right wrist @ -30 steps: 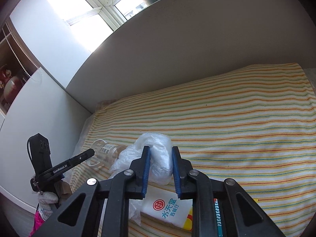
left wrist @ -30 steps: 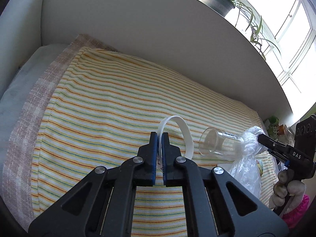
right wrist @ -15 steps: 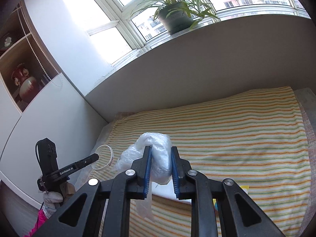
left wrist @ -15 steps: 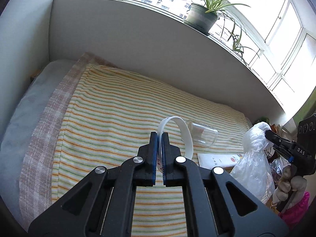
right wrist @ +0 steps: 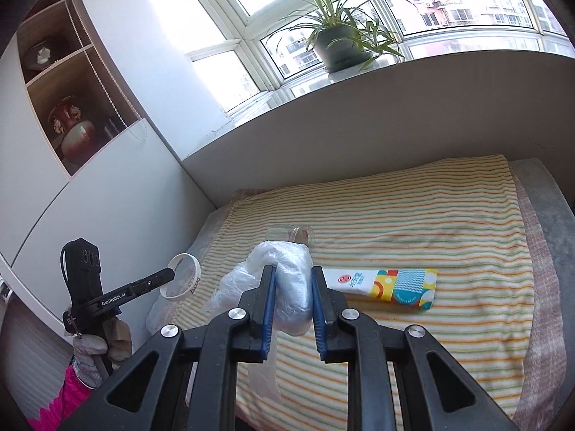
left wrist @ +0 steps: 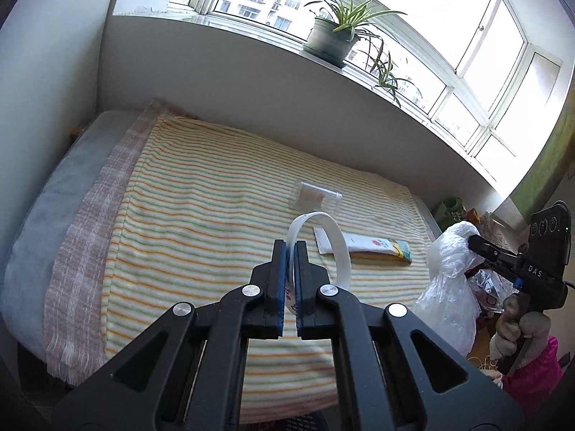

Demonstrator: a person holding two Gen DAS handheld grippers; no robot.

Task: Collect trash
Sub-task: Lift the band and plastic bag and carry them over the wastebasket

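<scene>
In the left wrist view, the left gripper [left wrist: 290, 248] is closed to a narrow slit on a white ring band [left wrist: 337, 248], which loops up and to the right of the blue pads and hangs in the air above the striped blanket [left wrist: 201, 208]. On that blanket lie two more pieces of trash: a clear plastic cup [left wrist: 316, 197] on its side, farther toward the wall, and a flat printed packet [left wrist: 366, 246] just nearer than it. At the right edge the right gripper [left wrist: 470, 242] pinches the top of a crumpled clear plastic bag [left wrist: 449, 298], which hangs off the side of the bed. A potted plant [left wrist: 332, 39] stands on the windowsill behind. In the right wrist view, the right gripper [right wrist: 294, 269] is closed around a bunched fold of the plastic bag [right wrist: 287, 287], its jaws held partly apart by the bulk of the film; the rest of the bag trails down to the left. The packet [right wrist: 384, 283] lies just right of the fingers on the blanket [right wrist: 431, 222], and the cup [right wrist: 291, 233] shows just beyond the bag. At far left the left gripper [right wrist: 172, 273] holds the ring band [right wrist: 181, 276] out over the bed's edge. The step in hand appears to be carrying the band to the bag. The next move likely calls for bringing the band over the bag's mouth, though no clear opening is visible, so the bag may need spreading first.
</scene>
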